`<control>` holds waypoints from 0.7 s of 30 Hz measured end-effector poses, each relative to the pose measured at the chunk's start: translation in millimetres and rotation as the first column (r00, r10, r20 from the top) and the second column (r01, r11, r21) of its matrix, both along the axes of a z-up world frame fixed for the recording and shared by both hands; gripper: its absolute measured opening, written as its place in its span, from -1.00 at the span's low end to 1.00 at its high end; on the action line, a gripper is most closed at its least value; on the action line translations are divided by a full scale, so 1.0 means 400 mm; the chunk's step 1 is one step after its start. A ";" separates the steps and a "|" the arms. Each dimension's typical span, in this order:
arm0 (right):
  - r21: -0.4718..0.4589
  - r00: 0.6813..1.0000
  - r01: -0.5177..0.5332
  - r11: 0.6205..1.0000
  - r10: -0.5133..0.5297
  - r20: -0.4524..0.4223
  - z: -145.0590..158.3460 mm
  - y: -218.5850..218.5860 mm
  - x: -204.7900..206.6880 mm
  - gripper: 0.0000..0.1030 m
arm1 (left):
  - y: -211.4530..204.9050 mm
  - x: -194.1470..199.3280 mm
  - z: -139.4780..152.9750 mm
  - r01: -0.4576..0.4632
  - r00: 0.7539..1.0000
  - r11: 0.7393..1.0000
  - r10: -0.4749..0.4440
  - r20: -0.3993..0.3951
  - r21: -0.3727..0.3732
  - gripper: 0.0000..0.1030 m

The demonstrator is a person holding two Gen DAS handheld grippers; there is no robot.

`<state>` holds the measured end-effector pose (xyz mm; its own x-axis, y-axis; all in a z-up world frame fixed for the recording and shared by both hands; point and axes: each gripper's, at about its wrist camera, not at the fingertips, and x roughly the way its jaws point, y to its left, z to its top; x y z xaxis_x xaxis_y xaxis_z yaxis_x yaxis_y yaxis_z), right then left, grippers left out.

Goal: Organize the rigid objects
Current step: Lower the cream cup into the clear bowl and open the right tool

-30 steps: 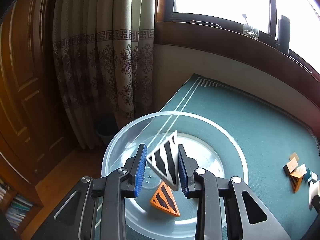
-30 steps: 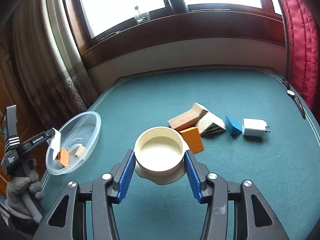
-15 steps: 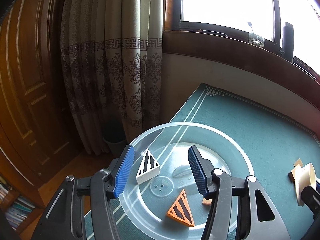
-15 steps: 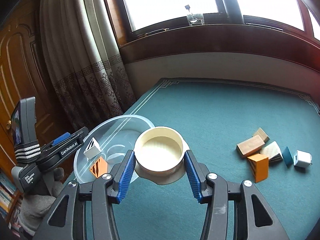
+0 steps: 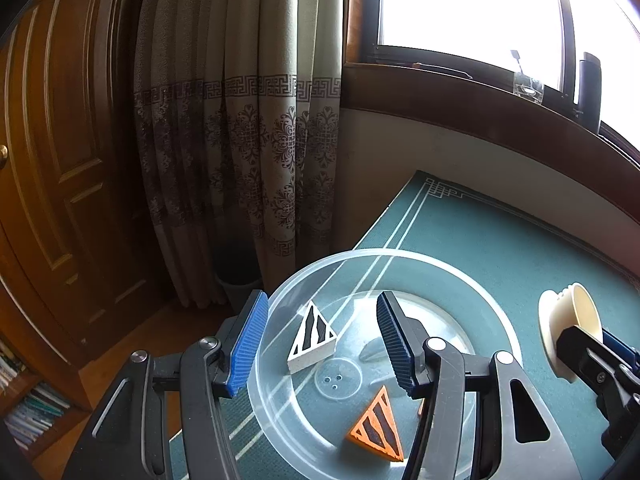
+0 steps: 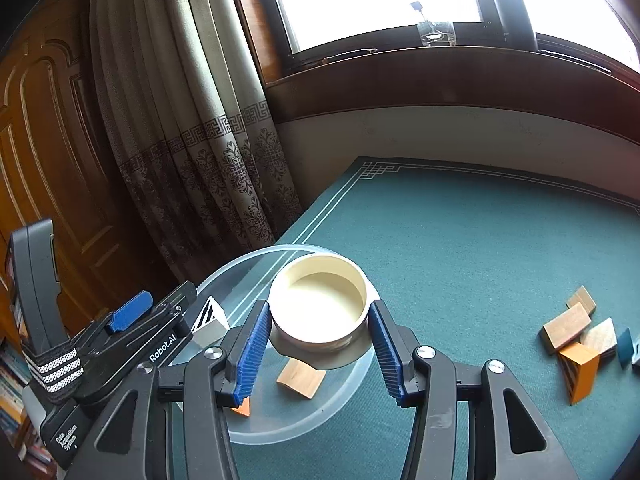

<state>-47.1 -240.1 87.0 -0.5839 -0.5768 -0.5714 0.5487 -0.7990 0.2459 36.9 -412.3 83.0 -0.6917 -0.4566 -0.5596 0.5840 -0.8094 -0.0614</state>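
Observation:
A clear plastic bowl (image 5: 400, 254) sits at the table's left corner. In it lie a white black-striped triangle block (image 5: 312, 338), an orange striped triangle (image 5: 378, 426) and a small wooden block (image 6: 300, 378). My left gripper (image 5: 320, 340) is open above the bowl, with the white triangle lying loose below its fingers. My right gripper (image 6: 318, 308) is shut on a cream round cup (image 6: 320, 308), held open side towards the camera by the bowl's (image 6: 224, 276) right rim. The cup (image 5: 572, 332) also appears in the left wrist view.
Several loose blocks lie on the green table mat at the right: wooden ones (image 6: 566, 326), an orange wedge (image 6: 580, 364) and a blue piece (image 6: 624, 346). A curtain (image 5: 240, 140) and a wooden door (image 5: 60, 160) stand beyond the table's left edge. A glass (image 6: 434, 34) rests on the windowsill.
My left gripper opened and dropped the white striped triangle into the bowl, then drew back. My right gripper carried the cream cup left, from the loose blocks to the bowl.

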 end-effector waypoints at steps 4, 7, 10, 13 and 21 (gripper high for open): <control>-0.014 1.000 -0.021 1.000 0.021 -0.001 -0.006 -0.021 -0.004 0.34 | -0.007 0.001 -0.004 -0.009 1.000 1.000 0.009 0.002 0.007 0.13; -0.018 1.000 -0.013 1.000 0.013 -0.010 -0.013 -0.018 0.003 0.53 | -0.011 0.000 -0.006 -0.006 1.000 1.000 0.006 0.003 0.016 0.26; -0.014 1.000 0.005 1.000 -0.005 0.010 -0.031 0.003 0.005 0.53 | -0.010 0.003 -0.005 -0.010 1.000 1.000 0.010 -0.006 0.011 0.32; -0.026 0.999 0.028 0.999 -0.027 0.040 -0.050 0.025 0.001 0.53 | -0.007 0.003 -0.004 -0.008 1.000 1.000 0.008 -0.006 0.010 0.33; -0.040 0.995 0.068 0.997 -0.065 0.073 -0.072 0.078 0.013 0.53 | 0.007 -0.002 -0.003 0.001 1.000 1.000 -0.001 -0.003 -0.004 0.33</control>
<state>-41.9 -209.1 58.0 -0.5801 -0.5627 -0.5889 0.4742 -0.8212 0.3175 36.2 -409.6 81.7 -0.6938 -0.4582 -0.5556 0.5829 -0.8104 -0.0594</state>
